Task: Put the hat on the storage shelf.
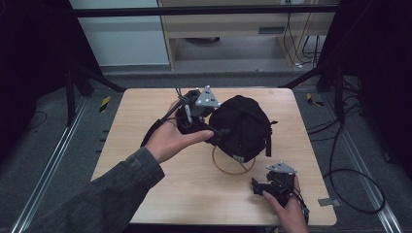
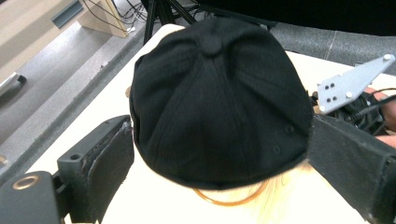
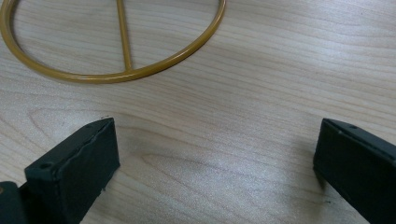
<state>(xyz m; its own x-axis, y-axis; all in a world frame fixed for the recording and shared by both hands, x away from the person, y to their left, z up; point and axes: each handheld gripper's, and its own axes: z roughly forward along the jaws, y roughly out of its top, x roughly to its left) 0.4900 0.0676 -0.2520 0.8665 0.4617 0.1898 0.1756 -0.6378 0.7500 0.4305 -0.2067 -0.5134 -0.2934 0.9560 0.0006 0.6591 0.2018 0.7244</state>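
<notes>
The right gripper (image 1: pixel 256 186) sits nearest the camera at the table's (image 1: pixel 145 111) front right corner, its jaws spread wide over bare wood, well apart from the black cap (image 1: pixel 241 126). The cap rests mid-table and hides most of a yellow wire ring (image 1: pixel 233 170); the right gripper view shows the ring's (image 3: pixel 116 74) crossbar, which the high view does not. The left gripper (image 1: pixel 214 132) meets the cap's left side, and in its own view its jaws stand apart, flanking the cap (image 2: pixel 219 98) just beside its edges.

Overhead forward-down on table (image 1: pixel 145 104); gripper views close, sharing brass ring (image 3: pixel 112 74).
</notes>
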